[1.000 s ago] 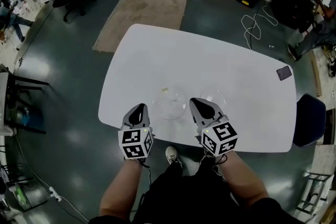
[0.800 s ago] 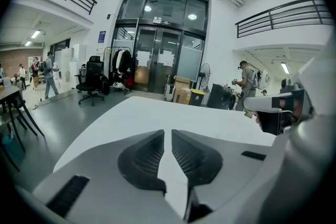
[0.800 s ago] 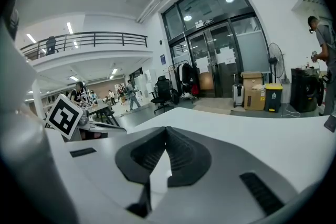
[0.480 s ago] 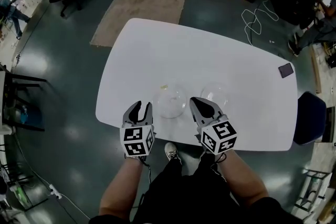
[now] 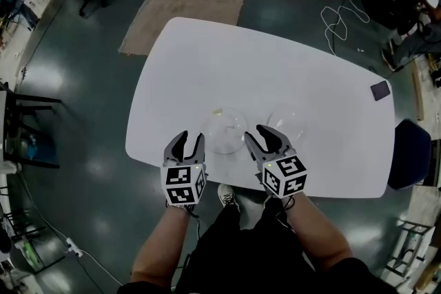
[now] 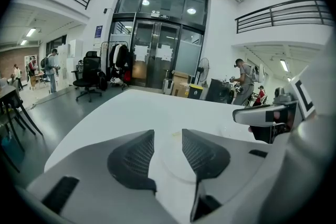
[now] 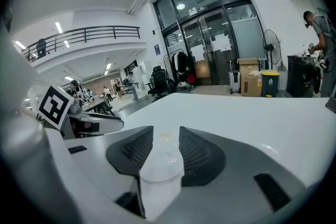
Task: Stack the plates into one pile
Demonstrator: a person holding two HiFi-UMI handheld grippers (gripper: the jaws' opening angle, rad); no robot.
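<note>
Two unstacked mid-frame: left plate (image 5: 224,133), right plate (image 5: 286,122). Jaws on left gripper (image 5: 189,140), right gripper (image 5: 260,135) just opened, empty. Pinch rim low, lift level.

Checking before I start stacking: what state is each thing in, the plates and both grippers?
Left plate: flat on the table, not stacked.
Right plate: flat beside it, apart, not stacked.
Left gripper: open, fingers just spread, nothing held between them.
Right gripper: open, fingers just spread, left plate showing in the gap, ungripped.
</note>
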